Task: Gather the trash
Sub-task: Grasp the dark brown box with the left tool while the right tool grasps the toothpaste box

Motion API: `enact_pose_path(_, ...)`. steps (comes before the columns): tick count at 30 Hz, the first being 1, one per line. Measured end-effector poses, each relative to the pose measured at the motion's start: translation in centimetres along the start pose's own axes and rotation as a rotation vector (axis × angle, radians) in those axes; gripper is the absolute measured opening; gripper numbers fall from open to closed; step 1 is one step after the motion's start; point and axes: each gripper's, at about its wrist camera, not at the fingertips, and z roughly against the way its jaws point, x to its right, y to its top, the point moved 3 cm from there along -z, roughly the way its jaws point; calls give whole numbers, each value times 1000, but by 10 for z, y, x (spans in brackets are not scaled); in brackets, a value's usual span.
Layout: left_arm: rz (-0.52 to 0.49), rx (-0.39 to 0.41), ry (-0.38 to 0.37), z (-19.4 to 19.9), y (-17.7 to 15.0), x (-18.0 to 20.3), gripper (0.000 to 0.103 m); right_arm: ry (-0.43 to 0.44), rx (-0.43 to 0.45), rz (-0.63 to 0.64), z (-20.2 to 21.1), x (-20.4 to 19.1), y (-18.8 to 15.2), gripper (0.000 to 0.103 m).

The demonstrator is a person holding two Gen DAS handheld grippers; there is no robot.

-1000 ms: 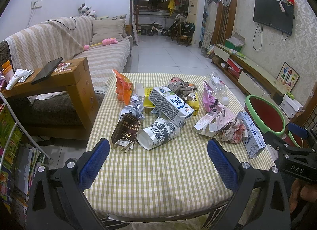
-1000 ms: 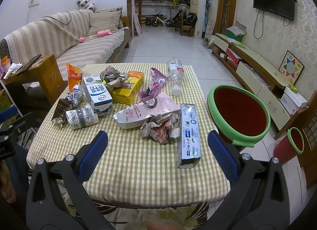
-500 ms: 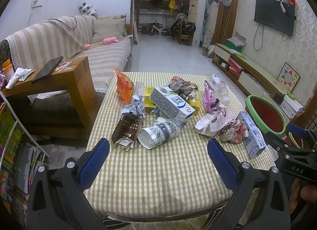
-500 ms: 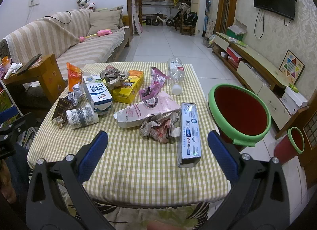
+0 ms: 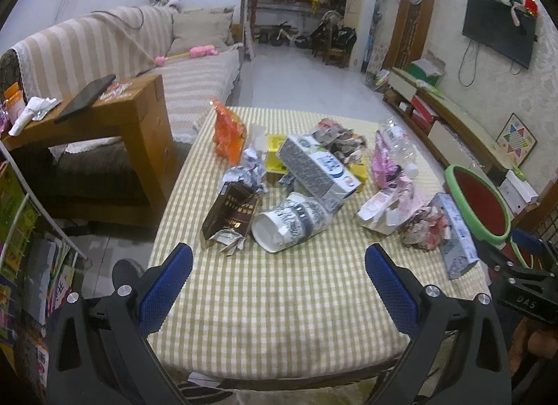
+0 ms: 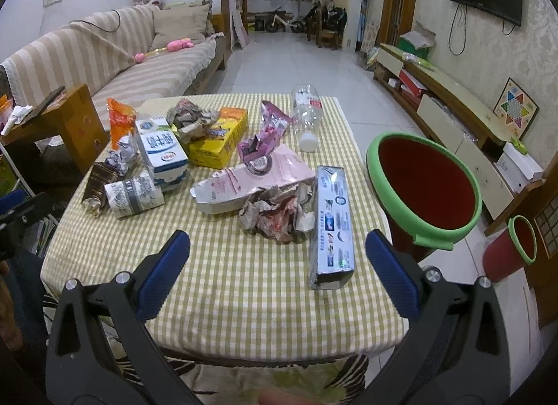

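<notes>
Flanking the toothpaste box [image 6: 331, 220], crumpled wrappers [image 6: 275, 213] and red bin [image 6: 423, 189]; both hand-held grippers [image 5: 279, 279] [image 6: 277, 262] wide apart, empty.

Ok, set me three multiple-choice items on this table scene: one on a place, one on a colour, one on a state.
1. Where is the big bin?
A. on the sofa
B. beside the table's right edge
C. under the TV

2. What colour is its rim?
A. green
B. blue
C. yellow

3. How are the right tongs?
A. shut on the bottle
B. shut on the long box
C. open, holding nothing

Key: B, it stands by the table edge; A, the rim is green; C, the fingers stand wide apart over bare cloth.
</notes>
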Motion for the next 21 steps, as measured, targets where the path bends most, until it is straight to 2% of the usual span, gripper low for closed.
enact_pose_path(5, 17, -48, 16, -21, 7, -13, 95, -21, -26, -23, -15, 11, 4, 99)
enact_pose_path(14, 23, -125, -17, -60, 27, -27, 95, -65, -97, -78, -51, 41, 15, 99)
enact_pose_path(21, 20, -188, -1, -95, 39, -39, 94, -81, -145, -122, -79, 68, 28, 99)
